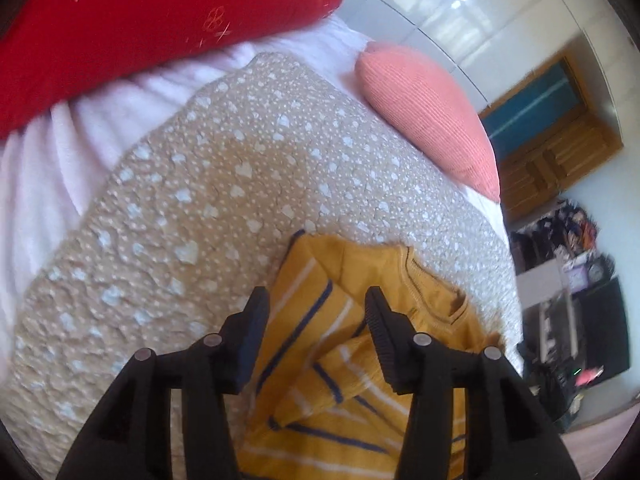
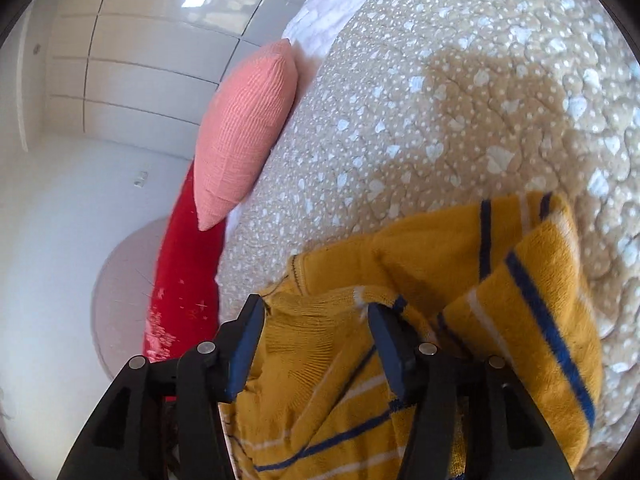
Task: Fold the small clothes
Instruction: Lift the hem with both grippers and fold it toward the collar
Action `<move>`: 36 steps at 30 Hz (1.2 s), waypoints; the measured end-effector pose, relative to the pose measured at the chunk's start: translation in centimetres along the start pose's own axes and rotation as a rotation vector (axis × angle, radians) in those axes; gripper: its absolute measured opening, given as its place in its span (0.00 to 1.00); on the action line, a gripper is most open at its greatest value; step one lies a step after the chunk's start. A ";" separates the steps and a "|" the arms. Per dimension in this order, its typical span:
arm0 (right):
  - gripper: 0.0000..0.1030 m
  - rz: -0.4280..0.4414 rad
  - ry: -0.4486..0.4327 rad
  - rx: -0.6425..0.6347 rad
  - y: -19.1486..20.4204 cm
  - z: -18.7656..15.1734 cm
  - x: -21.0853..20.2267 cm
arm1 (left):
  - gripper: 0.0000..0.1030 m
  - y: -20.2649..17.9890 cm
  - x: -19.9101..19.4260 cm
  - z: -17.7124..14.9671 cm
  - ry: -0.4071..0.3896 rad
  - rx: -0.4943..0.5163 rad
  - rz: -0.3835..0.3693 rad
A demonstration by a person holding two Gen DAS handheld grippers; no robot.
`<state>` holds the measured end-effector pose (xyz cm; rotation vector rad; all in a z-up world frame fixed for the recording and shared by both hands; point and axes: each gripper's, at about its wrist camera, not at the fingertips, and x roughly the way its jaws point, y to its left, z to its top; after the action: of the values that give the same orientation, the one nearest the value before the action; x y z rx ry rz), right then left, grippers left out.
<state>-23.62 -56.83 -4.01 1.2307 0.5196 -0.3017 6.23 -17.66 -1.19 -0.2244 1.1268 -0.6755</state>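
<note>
A small mustard-yellow sweater (image 1: 340, 364) with navy and white stripes lies crumpled on a beige bedspread with white hearts (image 1: 224, 184). My left gripper (image 1: 316, 308) is open above the sweater's striped part, its neck ribbing just right of the fingers. In the right wrist view the same sweater (image 2: 440, 320) lies bunched, a sleeve or edge folded over at the right. My right gripper (image 2: 316, 320) is open over the ribbed neck area, with fabric between its fingers but not clamped.
A pink ribbed pillow (image 1: 432, 116) and a red cushion (image 1: 152, 20) lie at the bed's head on a white sheet (image 1: 60, 160). The pink pillow (image 2: 248, 132) and red cushion (image 2: 180, 280) show by the bed's edge. A wooden door (image 1: 556, 136) and cluttered shelves stand beyond.
</note>
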 end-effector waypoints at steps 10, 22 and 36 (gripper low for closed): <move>0.55 -0.220 -0.033 -0.512 7.1 -4.1 -3.7 | 0.59 -3.6 -1.3 -5.6 -0.010 0.355 0.104; 0.27 -0.467 0.007 -0.450 2.1 -1.2 2.4 | 0.70 -0.2 5.6 -2.1 0.095 0.191 0.290; 0.63 -0.338 -0.041 -0.508 0.7 -8.2 -12.1 | 0.74 2.5 -3.7 -7.3 0.029 0.240 0.184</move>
<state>-35.28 -49.49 0.97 0.6406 0.7186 -0.4470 -0.26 -12.26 -2.76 0.0927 1.0688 -0.6444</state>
